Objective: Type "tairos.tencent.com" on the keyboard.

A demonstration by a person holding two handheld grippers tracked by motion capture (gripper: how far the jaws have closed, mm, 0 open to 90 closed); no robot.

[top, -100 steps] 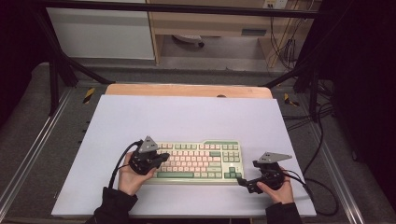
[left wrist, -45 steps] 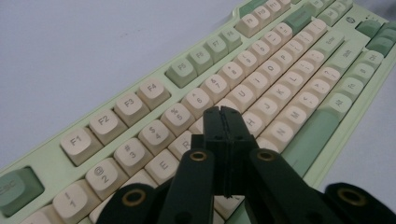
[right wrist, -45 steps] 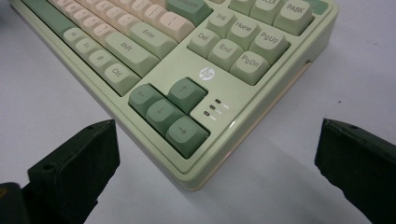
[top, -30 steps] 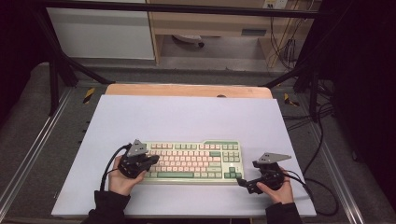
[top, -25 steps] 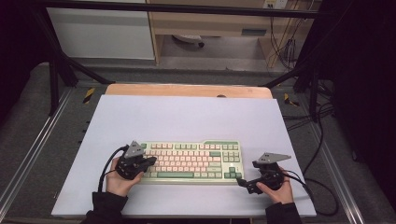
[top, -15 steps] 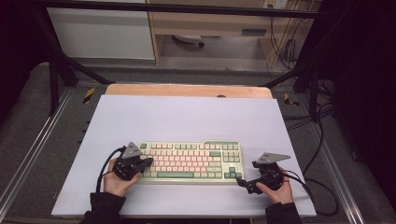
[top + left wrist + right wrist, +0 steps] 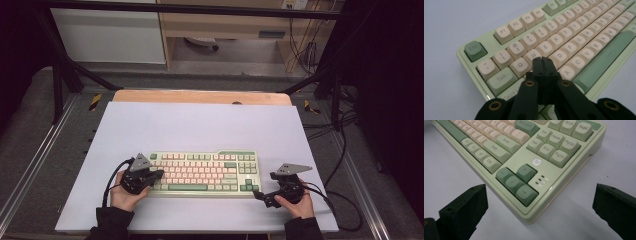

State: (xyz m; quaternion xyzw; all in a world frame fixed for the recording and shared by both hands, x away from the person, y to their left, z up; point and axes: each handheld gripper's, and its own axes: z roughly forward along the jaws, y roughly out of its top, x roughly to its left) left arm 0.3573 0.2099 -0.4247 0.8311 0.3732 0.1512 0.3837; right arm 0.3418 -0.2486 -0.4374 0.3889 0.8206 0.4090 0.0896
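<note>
A pale green keyboard (image 7: 205,172) with cream and green keys lies near the front of the white table (image 7: 200,125). My left gripper (image 7: 156,175) is over the keyboard's left end. In the left gripper view the keyboard (image 7: 574,32) runs away to the upper right, and the left gripper (image 7: 544,60) is shut, its tips low over the keys just below W and E. I cannot tell whether they touch a key. My right gripper (image 7: 260,194) is at the keyboard's near right corner. In the right gripper view the right gripper (image 7: 539,192) is open, with the arrow-key corner of the keyboard (image 7: 534,162) between the jaws, untouched.
A wooden strip (image 7: 200,96) borders the table's far edge. Black frame bars (image 7: 65,70) and loose cables (image 7: 345,150) stand off the table at the sides. A cable (image 7: 112,175) loops from the left gripper over the tabletop.
My left gripper has drifted a little to the left along the keyboard's left end. The right gripper and the keyboard have stayed put.
</note>
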